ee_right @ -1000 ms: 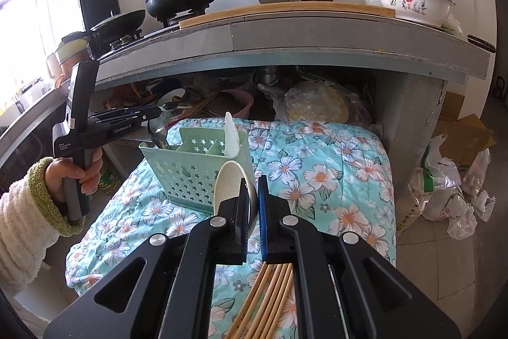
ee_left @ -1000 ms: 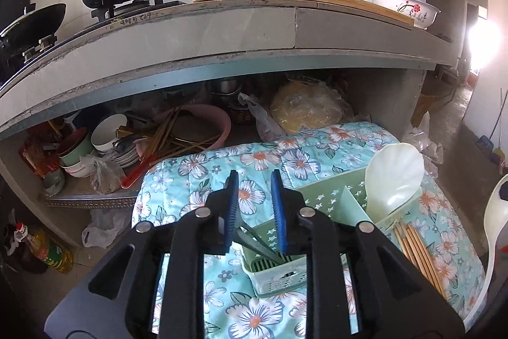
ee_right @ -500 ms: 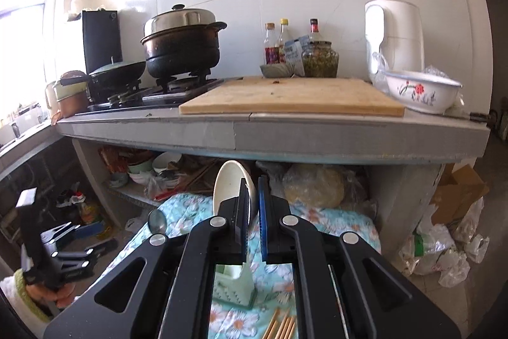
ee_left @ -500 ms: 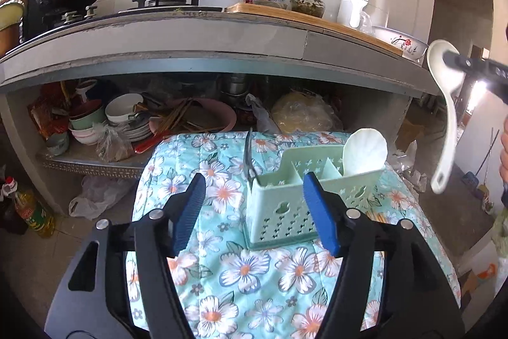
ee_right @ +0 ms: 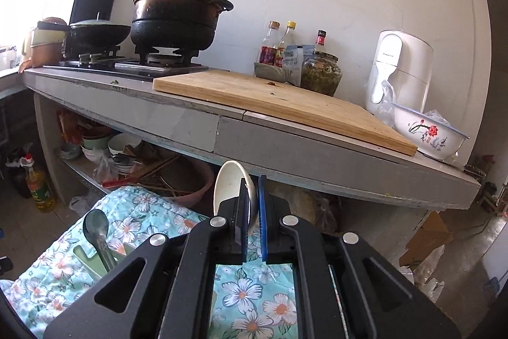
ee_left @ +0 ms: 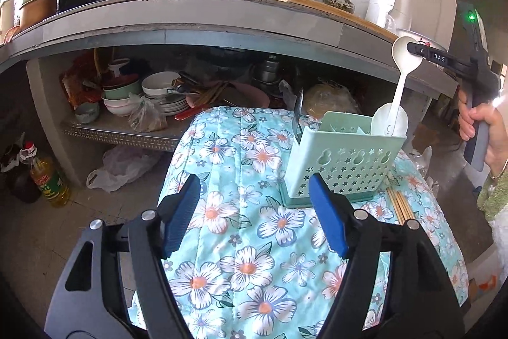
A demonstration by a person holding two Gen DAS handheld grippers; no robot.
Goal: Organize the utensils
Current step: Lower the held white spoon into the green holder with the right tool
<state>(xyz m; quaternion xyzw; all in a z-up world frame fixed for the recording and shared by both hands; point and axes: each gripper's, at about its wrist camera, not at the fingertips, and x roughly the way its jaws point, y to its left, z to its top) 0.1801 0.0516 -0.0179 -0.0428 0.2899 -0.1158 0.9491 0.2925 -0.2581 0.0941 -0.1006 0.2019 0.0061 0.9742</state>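
- Left gripper [ee_left: 254, 212]: jaws wide, nothing held, above floral cloth [ee_left: 241, 269].
- Right gripper [ee_right: 253, 212]: jaws narrow, clamping white spoon [ee_left: 403, 75] by its bowl, handle dipping into green caddy [ee_left: 343, 164] at 1 o'clock.

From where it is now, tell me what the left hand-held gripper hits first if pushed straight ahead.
Probably the flowered cloth beyond the open left hand-held gripper. The green utensil caddy sits just right of that line, so the right finger might clip it; depth is unclear.
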